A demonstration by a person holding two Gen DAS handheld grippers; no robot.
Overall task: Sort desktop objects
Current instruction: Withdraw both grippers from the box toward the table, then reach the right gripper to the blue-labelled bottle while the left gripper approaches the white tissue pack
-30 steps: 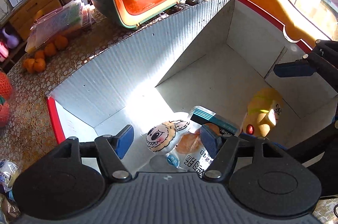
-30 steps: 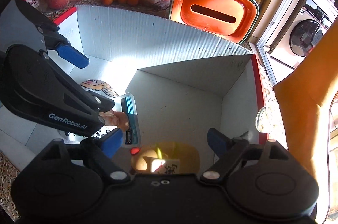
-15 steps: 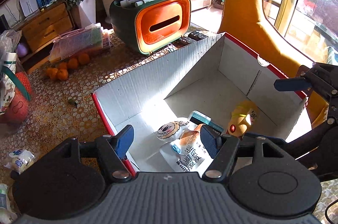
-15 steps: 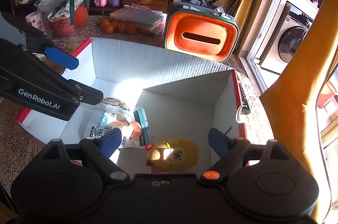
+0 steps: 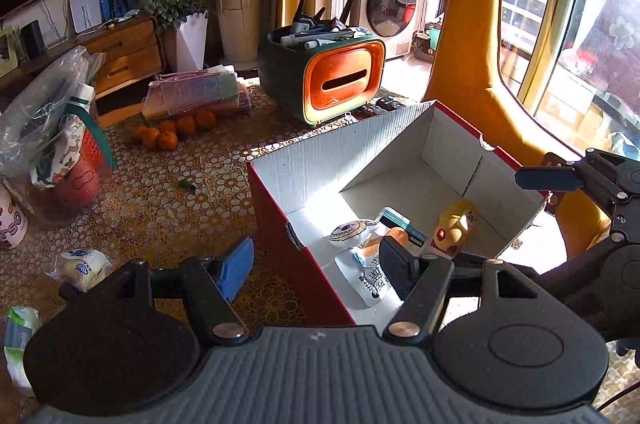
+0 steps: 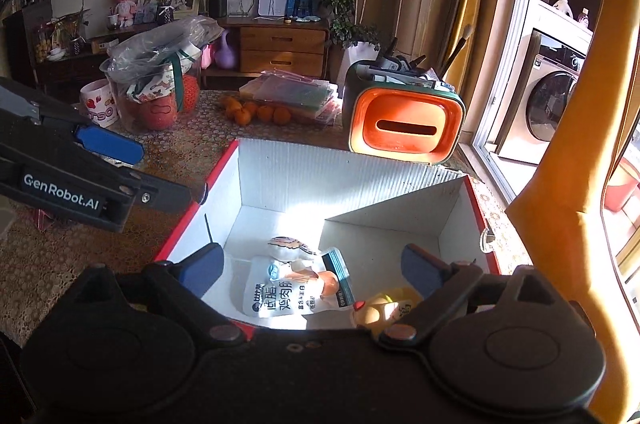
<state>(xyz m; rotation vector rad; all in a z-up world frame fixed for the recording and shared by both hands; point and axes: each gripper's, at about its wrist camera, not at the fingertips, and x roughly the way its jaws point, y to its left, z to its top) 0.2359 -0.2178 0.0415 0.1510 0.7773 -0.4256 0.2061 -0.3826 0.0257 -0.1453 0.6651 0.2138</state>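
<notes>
1. My left gripper point(image 5: 316, 264) is unclenched and holds nothing; one pad hangs over the table point(image 5: 168, 199), the other over the near edge of the box point(image 5: 280, 207).
2. My right gripper point(image 6: 316, 264) is empty, its jaws opening, nothing between them; it hangs above the box interior.
3. Already in the box, below and ahead of my right gripper: a white pouch point(image 6: 280, 294), a round plush face point(image 5: 350, 232), a teal-edged packet point(image 6: 338, 270) and a yellow toy point(image 5: 454, 228). The pouch overlaps the plush and the packet; the toy lies apart, toward my right pad.
4. Unsorted, judged from position: a wrapped bun point(image 5: 80, 264) on the table, left of my left pad, near; a green-and-white pack point(image 5: 20, 328) further left, at the view's edge; a small dark green item point(image 5: 187, 185) ahead of the left pad, well apart.
5. Handling, bun: likely light and soft, in a slick film wrapper. I would take it across the middle with gentle closure; a hard squeeze would crush it, and a grip on loose film alone could slip.
6. Handling, pack: probably soft and pliable; grip across its narrow side.
7. Handling, green item: too small to identify; low profile, so pads must come close to the cloth.
8. Oranges point(image 5: 172, 131) and the orange organiser point(image 5: 324, 79) stand far ahead; whether they belong to the sort I cannot tell.
</notes>
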